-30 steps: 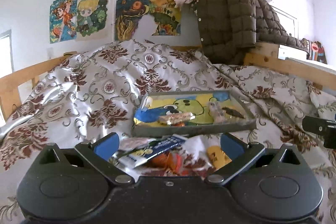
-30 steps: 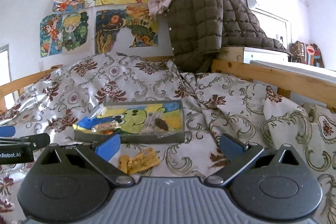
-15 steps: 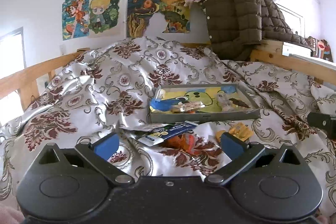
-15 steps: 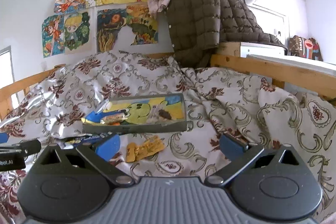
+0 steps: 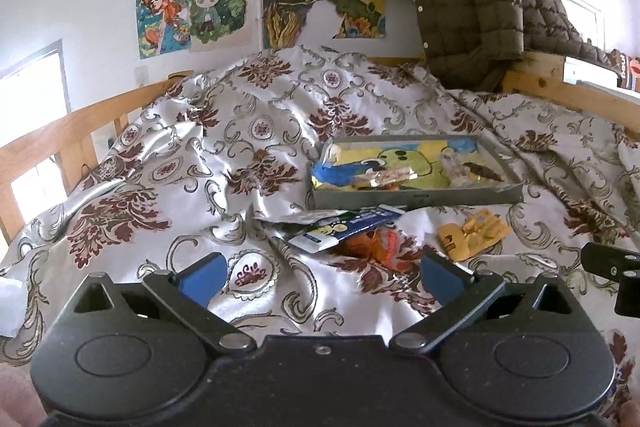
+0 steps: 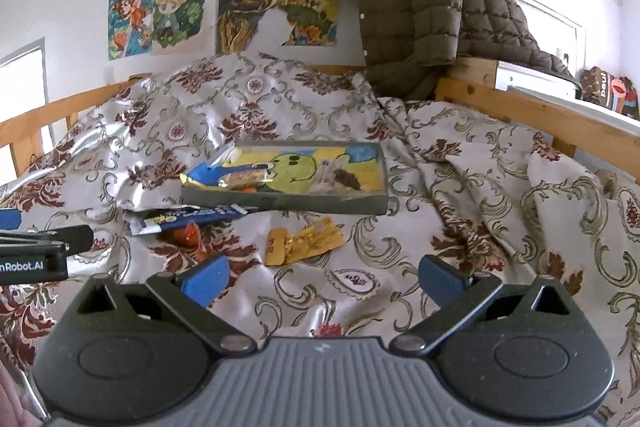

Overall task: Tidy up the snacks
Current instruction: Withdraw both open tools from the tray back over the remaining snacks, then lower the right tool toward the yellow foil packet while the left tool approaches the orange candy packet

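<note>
1. Foil and plastic packets are what I am sorting: a blue-and-white wrapper lies on the bedspread just in front of the grey tray, half over an orange packet, with a yellow packet beside them to the right.
2. Three of these lie loose outside the tray, while a few others, among them a clear packet and a blue one, sit inside on its cartoon-printed bottom.
3. Compared with a second ago, the loose packets sit farther ahead of my left gripper; I have drawn it back and up, and none of them has shifted.
4. My left fingers are spread wide with nothing between them, well short of the wrappers.
5. My right gripper has pulled back likewise; its fingers are spread and hold nothing, and the yellow packet lies just ahead of its left finger.
6. I judge this a reset between picks: the work is partly done, with three packets to go into the tray.
7. Around all this are the wooden bed rail, the brown quilted jacket draped at the head, and drawings on the wall.
</note>
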